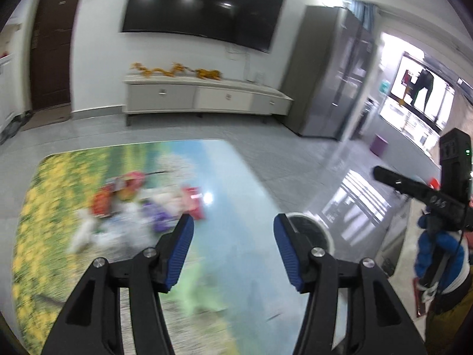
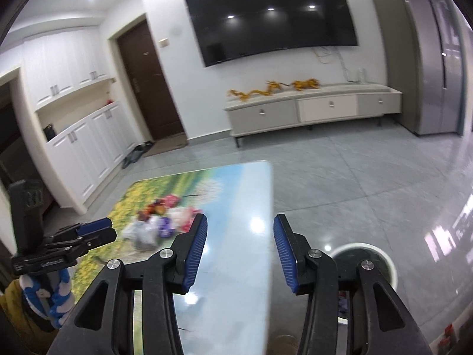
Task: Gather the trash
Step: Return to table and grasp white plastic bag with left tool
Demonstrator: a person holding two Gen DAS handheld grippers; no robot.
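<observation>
Flowered table (image 1: 236,177), both tools angled down, empty

I see the trash (image 1: 139,207) as a blurred heap of crumpled wrappers and bags, red, orange, pink, purple and white, lying loose on the table's flower print, toward ten o'clock from my left camera's centre.

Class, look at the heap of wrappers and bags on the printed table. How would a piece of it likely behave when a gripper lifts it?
The trash pile looks like crumpled plastic bags and wrappers, so a piece would probably be floppy and light. Being thin film, it may slip between the pads. On the glossy table, it could slide if pushed. Blur hides detail.
</observation>
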